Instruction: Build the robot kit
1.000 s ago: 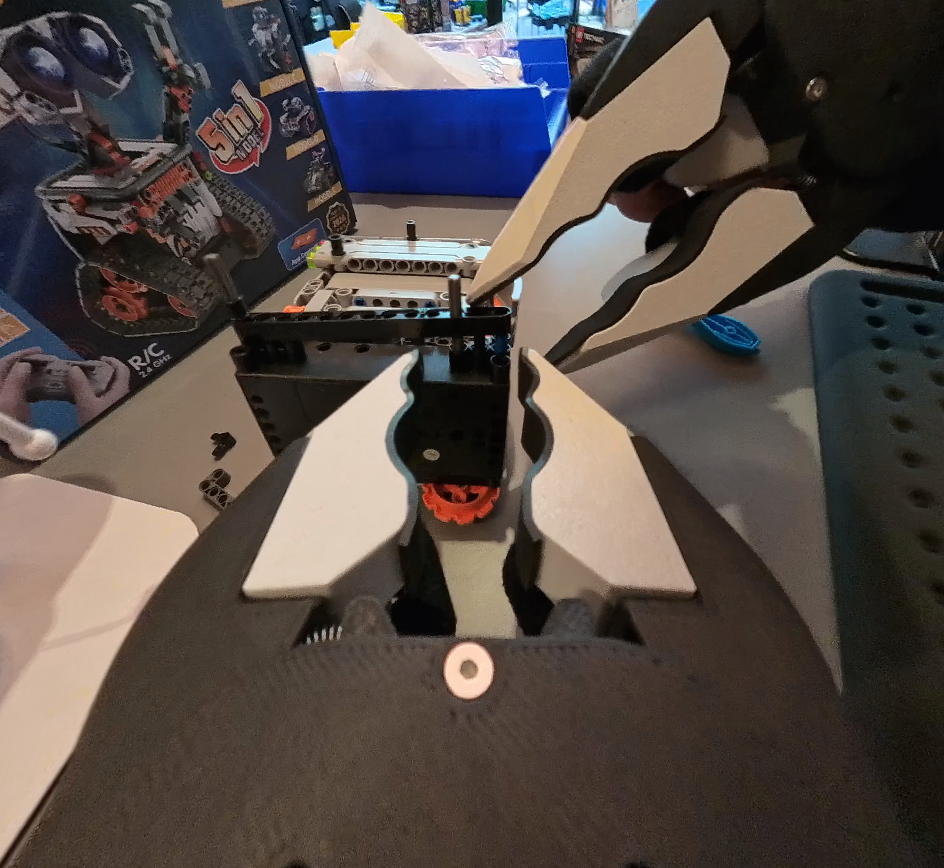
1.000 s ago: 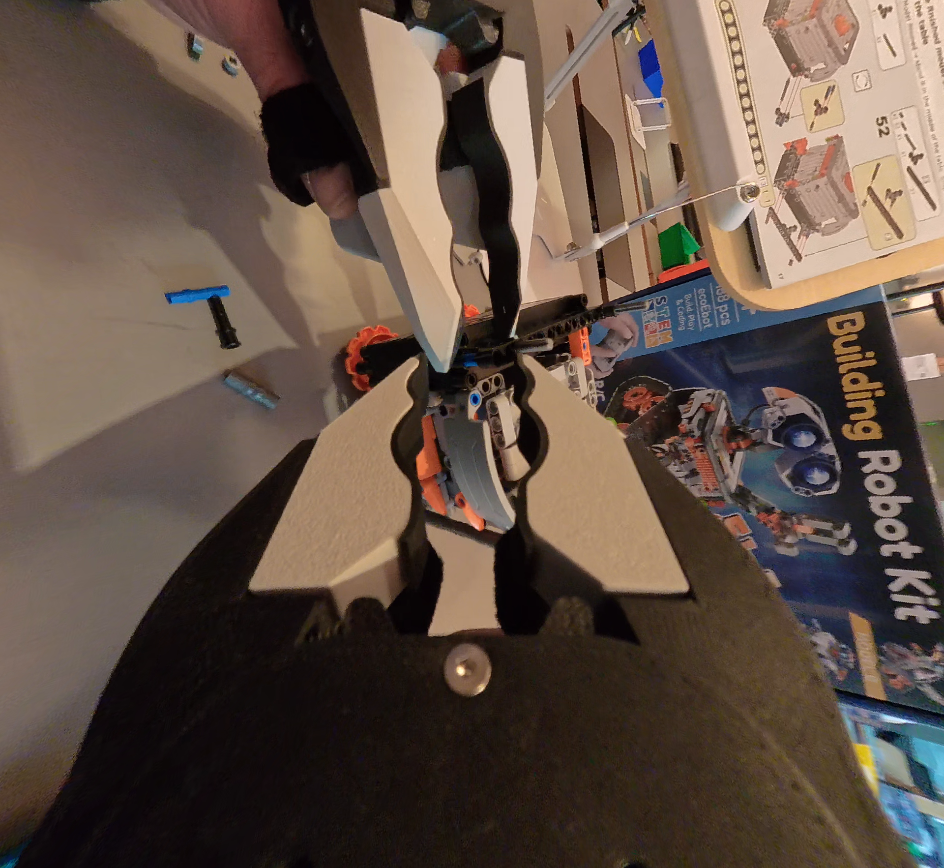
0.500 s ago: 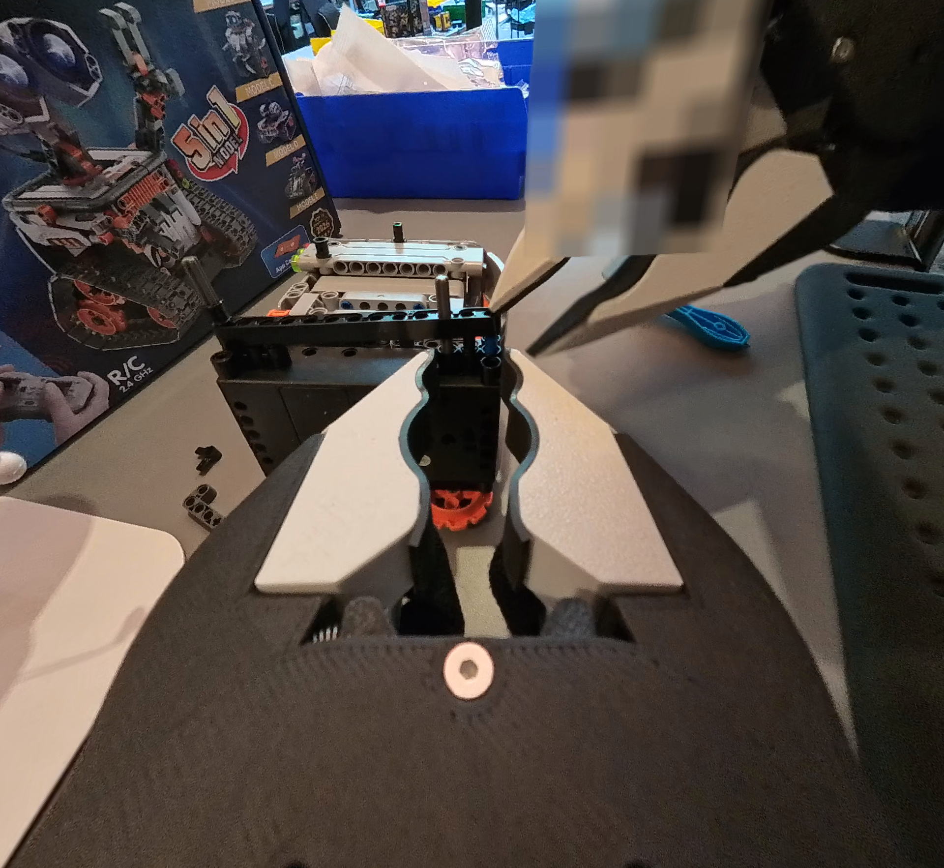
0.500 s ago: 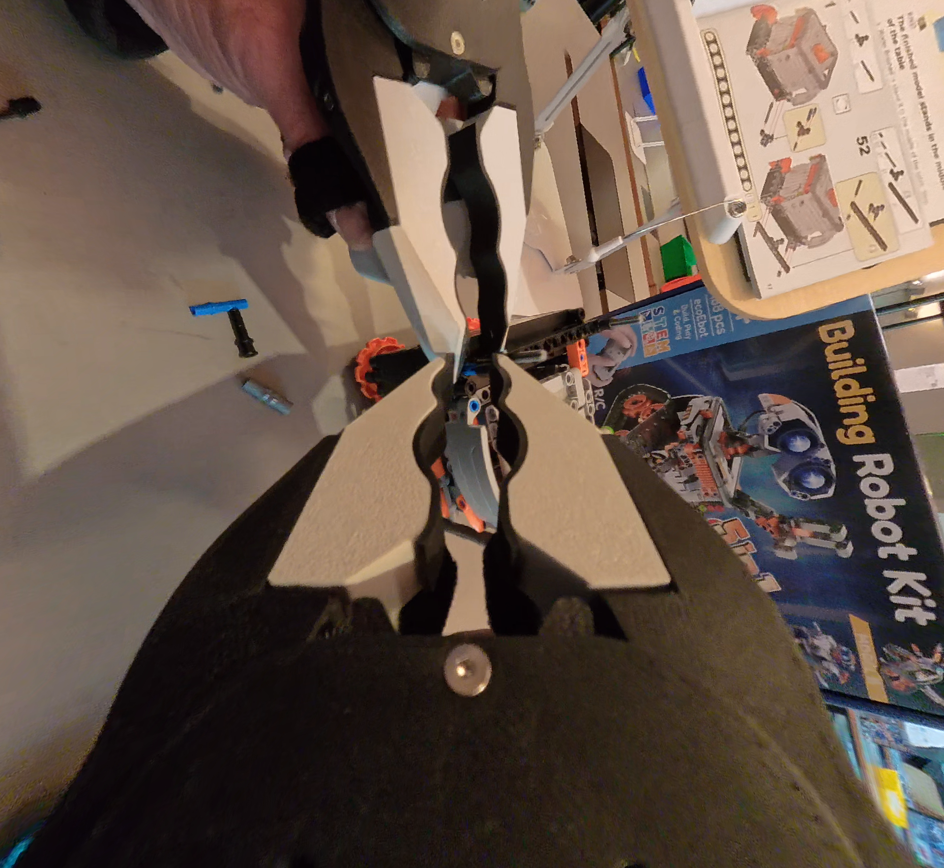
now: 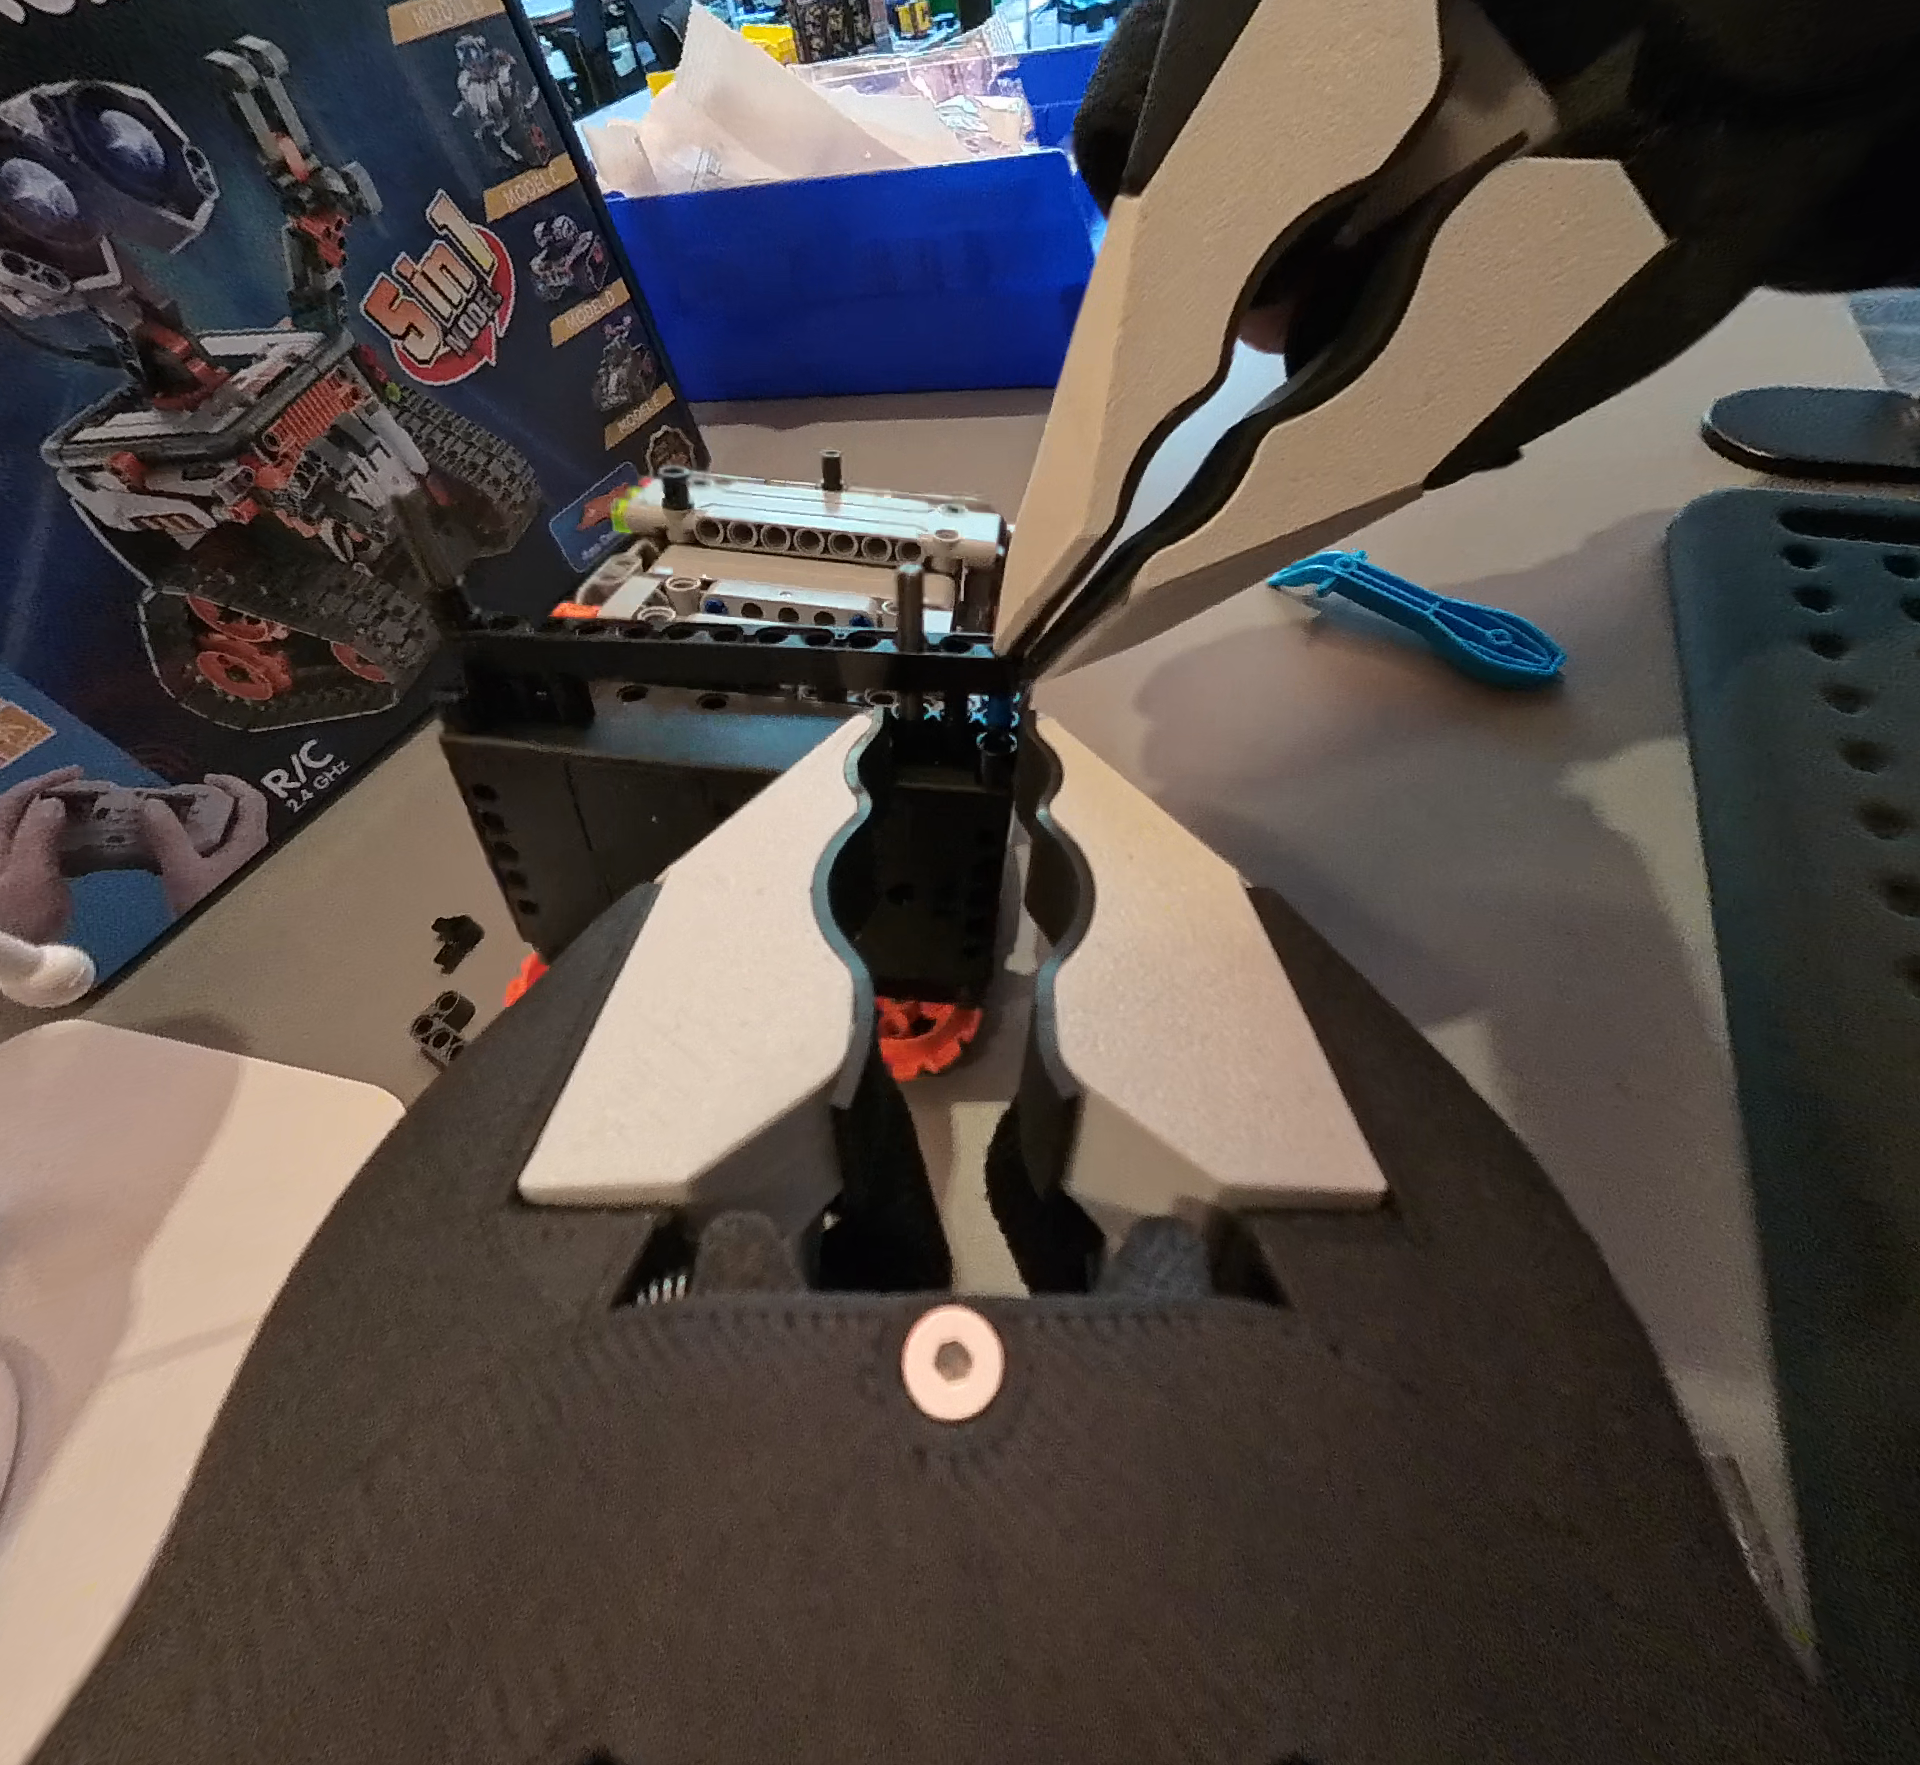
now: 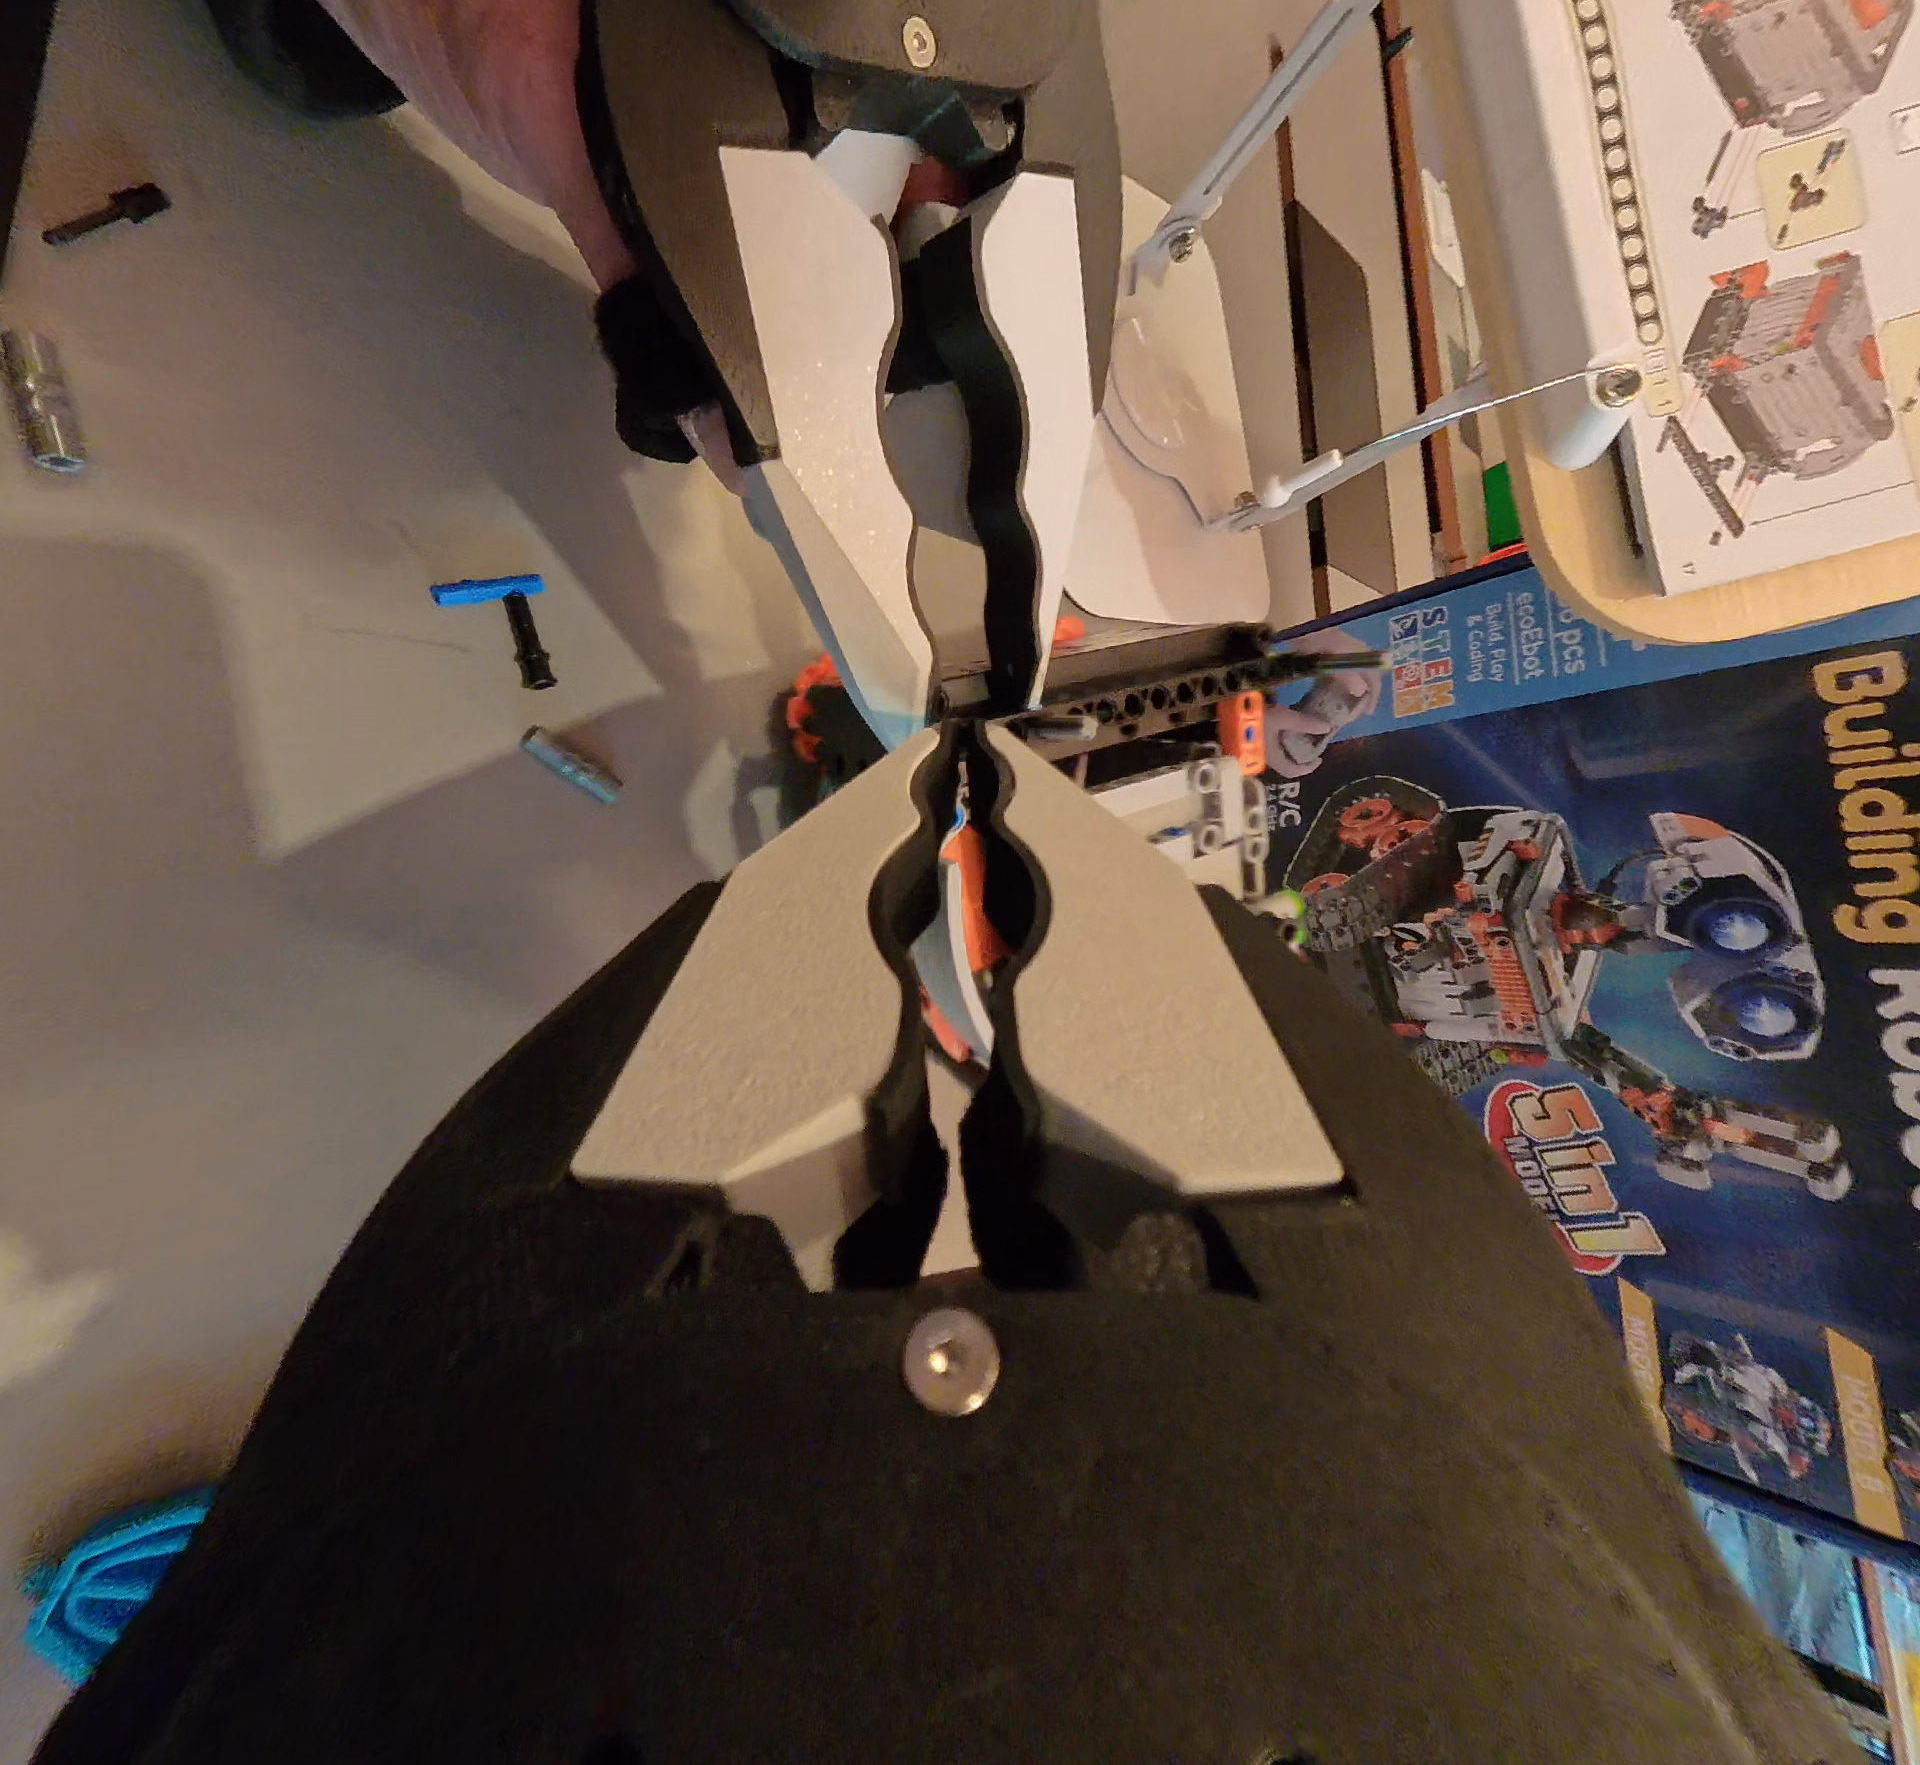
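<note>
A black and grey brick-built model (image 5: pixel 582 801) stands on the table with a long black beam (image 5: pixel 727 661) across its top and an orange gear (image 5: pixel 925 1040) at its foot. My left gripper (image 5: pixel 951 739) is shut on the model's near right corner. My right gripper (image 5: pixel 1018 655) comes down from the upper right, tips pinched on the beam's right end. In the right wrist view my right gripper (image 6: pixel 966 733) is nearly closed at the beam (image 6: pixel 1143 692), tip to tip with the left gripper (image 6: pixel 977 687). A person's hand (image 6: pixel 468 32) holds the left gripper.
A dark kit box (image 5: pixel 260 365) stands at the left, a blue bin (image 5: pixel 852 281) behind. A blue tool (image 5: pixel 1434 624) and a dark perforated tray (image 5: pixel 1818 780) lie at the right. A blue pin (image 6: pixel 488 591), black pin (image 6: pixel 525 640), grey tube (image 6: pixel 571 765) and booklet stand (image 6: pixel 1714 209) are nearby. The grippers are tip to tip, or close to it.
My right gripper has gone from wide open to shut, its tips closing on the right end of the black beam. The left gripper has kept its hold on the model.
</note>
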Available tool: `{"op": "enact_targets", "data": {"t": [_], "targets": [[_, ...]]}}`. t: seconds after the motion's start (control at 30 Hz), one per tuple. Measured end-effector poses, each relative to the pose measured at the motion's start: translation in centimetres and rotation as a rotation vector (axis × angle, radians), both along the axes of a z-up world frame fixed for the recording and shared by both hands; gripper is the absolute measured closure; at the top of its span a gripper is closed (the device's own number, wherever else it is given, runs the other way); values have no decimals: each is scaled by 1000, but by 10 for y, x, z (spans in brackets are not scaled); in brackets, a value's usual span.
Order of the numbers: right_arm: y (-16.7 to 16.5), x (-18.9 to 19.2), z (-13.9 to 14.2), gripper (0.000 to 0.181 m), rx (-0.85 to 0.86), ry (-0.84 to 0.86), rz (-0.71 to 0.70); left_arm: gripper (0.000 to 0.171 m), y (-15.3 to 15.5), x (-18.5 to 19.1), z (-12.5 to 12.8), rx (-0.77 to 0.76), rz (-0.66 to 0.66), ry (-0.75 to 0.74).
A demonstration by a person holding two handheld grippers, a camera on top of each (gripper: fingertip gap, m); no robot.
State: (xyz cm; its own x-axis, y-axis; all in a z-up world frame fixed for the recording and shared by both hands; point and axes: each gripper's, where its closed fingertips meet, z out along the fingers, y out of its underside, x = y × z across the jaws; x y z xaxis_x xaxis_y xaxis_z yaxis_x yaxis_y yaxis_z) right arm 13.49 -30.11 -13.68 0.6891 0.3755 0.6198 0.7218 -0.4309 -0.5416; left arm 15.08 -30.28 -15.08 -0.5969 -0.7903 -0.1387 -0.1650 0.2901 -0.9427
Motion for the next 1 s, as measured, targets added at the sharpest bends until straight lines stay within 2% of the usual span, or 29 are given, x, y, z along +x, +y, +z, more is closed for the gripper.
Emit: {"op": "enact_targets", "data": {"t": [0.13,0.4,0.47,0.53,0.57,0.63,0.67,0.73,0.8,0.9,1.0], "targets": [[0,-3,-11,181,-54,8,27,150,1,1,-7,61,19,5],[-2,3,3,181,-31,102,7,149,-2,2,2,34,-1,9],[-2,0,7,170,-18,113,9,150,-3,5,5,19,8,13],[-1,-2,17,161,34,152,5,149,-2,6,4,-58,7,56],[-2,2,17,154,41,157,-20,149,0,5,4,-52,18,52],[-4,6,17,152,55,214,-57,148,2,-1,6,-6,38,29],[-5,8,17,151,62,235,-73,143,5,-4,7,4,57,18],[-6,10,11,149,49,283,-115,122,17,-8,-1,12,107,54],[-5,11,8,152,52,364,-155,116,26,-11,-4,-25,128,79],[-2,11,3,157,64,459,-188,99,27,-8,-26,-22,135,197],[1,10,-2,156,72,520,-207,89,22,-1,-40,-30,126,274]]}}
